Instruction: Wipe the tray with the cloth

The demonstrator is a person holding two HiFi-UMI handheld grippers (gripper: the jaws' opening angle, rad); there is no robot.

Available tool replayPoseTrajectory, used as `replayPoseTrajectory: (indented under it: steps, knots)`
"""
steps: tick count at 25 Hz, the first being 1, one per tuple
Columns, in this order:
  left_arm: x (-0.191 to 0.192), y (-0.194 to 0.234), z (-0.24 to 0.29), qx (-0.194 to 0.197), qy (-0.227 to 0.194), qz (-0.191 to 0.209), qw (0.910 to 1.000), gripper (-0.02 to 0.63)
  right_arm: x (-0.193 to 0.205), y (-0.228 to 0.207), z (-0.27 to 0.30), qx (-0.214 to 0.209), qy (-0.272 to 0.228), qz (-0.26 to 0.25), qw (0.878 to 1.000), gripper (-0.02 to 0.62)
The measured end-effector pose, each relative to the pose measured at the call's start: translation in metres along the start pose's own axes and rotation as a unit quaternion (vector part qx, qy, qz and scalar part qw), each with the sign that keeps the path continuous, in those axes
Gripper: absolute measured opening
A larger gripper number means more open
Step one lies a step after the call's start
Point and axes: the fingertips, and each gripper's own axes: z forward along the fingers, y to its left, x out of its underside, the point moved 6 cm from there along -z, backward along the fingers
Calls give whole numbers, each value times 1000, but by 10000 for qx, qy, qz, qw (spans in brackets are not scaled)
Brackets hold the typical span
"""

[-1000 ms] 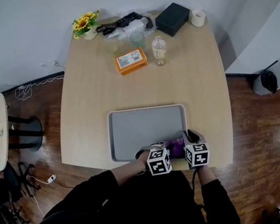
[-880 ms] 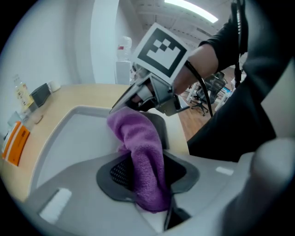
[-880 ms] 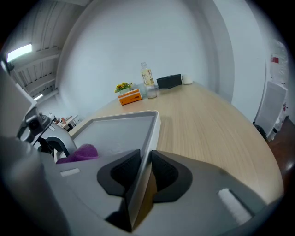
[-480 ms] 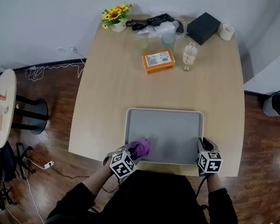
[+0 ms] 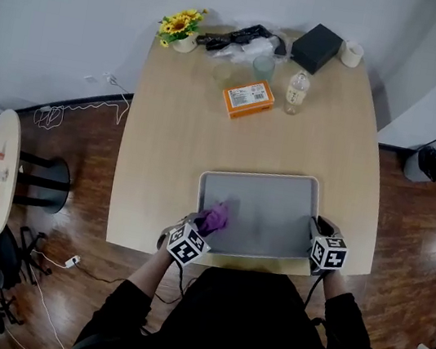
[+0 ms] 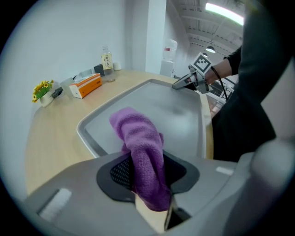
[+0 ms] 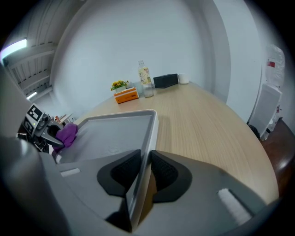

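Note:
A grey tray point(image 5: 281, 190) lies at the near edge of the wooden table point(image 5: 177, 121). My left gripper point(image 5: 199, 231) is shut on a purple cloth point(image 5: 214, 218), which rests on the tray's near left corner. In the left gripper view the cloth point(image 6: 138, 138) bulges out from between the jaws over the tray point(image 6: 92, 122). My right gripper point(image 5: 321, 232) is shut on the tray's right rim point(image 7: 153, 124), one jaw inside the tray and one outside. The right gripper view also shows the cloth point(image 7: 68, 133) and the left gripper point(image 7: 46, 131) across the tray.
At the table's far end stand an orange box point(image 5: 247, 98), a clear bottle point(image 5: 296, 90), a glass point(image 5: 262, 66), a black box point(image 5: 316, 48), a tape roll point(image 5: 353, 52), a flower pot point(image 5: 181, 29) and black cables point(image 5: 237, 35). A round side table point(image 5: 0, 166) stands to the left.
The left gripper carried the cloth from the tray's near right side over to its near left corner, then slightly farther in. The right gripper stayed on the right rim.

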Motion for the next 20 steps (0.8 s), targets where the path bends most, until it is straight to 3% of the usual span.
replayPoseTrajectory:
  steps: [5,9,12,20]
  knots:
    - [-33,75,16,-236,-45,13,9997,121,-1,3,2,58,-26,61,10000,74]
    - [-64,107,29,-426,358,363,9978,121,-1,4,2,38,-24,29,10000,74]
    - [-86,93,41,-302,523,872,9944,120,0,4,2,5,-48,-8,10000,75]
    - [-203,13,116,311,117,1517,9879,120,0,3,2,-133,-88,-75,9998,75]
